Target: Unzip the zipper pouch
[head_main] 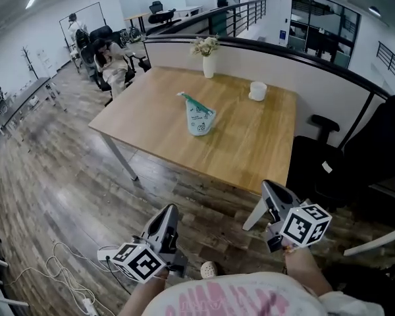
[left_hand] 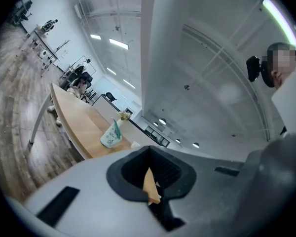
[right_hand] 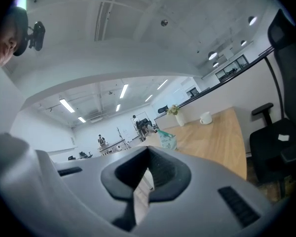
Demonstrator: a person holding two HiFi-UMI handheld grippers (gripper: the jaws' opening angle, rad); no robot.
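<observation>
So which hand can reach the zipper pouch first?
Probably the right. The right gripper is almost at the near edge of the table, while the left gripper hangs farther back over the floor. Both are shut, empty and well short of the zipper pouch.

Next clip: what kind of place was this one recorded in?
Most likely an open-plan office: a wooden table with a black office chair beside it, seated people further back, and glass-walled rooms beyond a railing.
</observation>
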